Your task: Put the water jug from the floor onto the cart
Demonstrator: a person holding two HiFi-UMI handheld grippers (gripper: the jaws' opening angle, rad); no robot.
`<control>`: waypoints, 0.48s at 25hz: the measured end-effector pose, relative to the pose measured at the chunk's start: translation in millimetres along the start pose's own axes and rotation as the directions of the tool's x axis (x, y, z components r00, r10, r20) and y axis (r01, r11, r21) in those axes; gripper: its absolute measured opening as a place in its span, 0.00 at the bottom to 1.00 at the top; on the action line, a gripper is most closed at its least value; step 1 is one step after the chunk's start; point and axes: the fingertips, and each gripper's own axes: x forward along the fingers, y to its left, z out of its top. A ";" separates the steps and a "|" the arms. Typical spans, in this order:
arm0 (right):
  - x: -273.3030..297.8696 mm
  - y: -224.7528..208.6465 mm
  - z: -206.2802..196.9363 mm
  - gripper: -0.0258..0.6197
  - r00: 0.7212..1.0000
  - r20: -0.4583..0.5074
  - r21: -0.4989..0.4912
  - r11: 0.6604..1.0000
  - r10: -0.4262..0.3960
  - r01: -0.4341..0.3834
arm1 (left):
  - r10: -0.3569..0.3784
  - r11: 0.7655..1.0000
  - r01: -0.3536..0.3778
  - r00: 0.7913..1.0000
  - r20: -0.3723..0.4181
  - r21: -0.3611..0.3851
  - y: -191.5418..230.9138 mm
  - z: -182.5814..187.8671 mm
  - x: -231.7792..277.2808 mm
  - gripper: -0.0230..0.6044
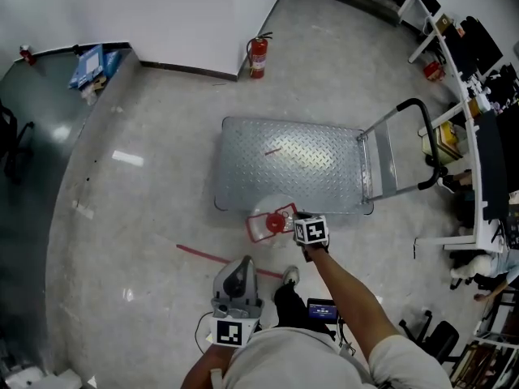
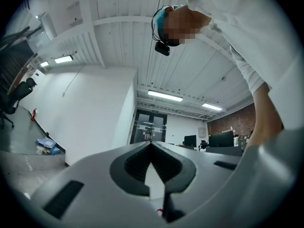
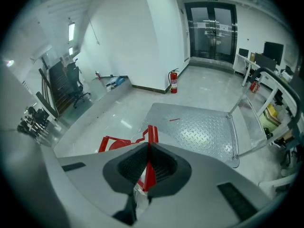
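Note:
The water jug (image 1: 261, 226) is clear plastic with a red cap and a red carrying handle (image 3: 151, 136). It hangs at the near edge of the steel platform cart (image 1: 292, 164), just below the deck's front rim in the head view. My right gripper (image 1: 295, 218) points steeply down and is shut on that red handle; the handle strip shows pinched between the pads in the right gripper view (image 3: 148, 151). My left gripper (image 1: 244, 262) is close to the person's body, shut with nothing in it, and its own view (image 2: 151, 144) shows only ceiling and walls.
The cart's push handle (image 1: 424, 143) rises at its right end, and a small red strip (image 1: 272, 149) lies on the deck. A red fire extinguisher (image 1: 258, 55) stands by the white wall. A red stick (image 1: 212, 257) lies on the floor near the person's shoe (image 1: 290, 276). Desks (image 1: 478, 120) line the right side.

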 end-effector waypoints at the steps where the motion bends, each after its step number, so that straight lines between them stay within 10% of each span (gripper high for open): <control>1: 1.1 -0.2 8.6 0.07 1.000 0.007 0.002 1.000 0.001 -0.001 | 0.000 1.000 0.000 1.000 0.000 0.000 0.9 0.8 0.0 0.04; 12: 35.3 -9.3 86.0 0.07 0.999 0.049 0.005 1.000 0.019 -0.019 | 0.007 1.000 -0.007 1.000 -0.014 0.010 15.2 -3.1 19.0 0.04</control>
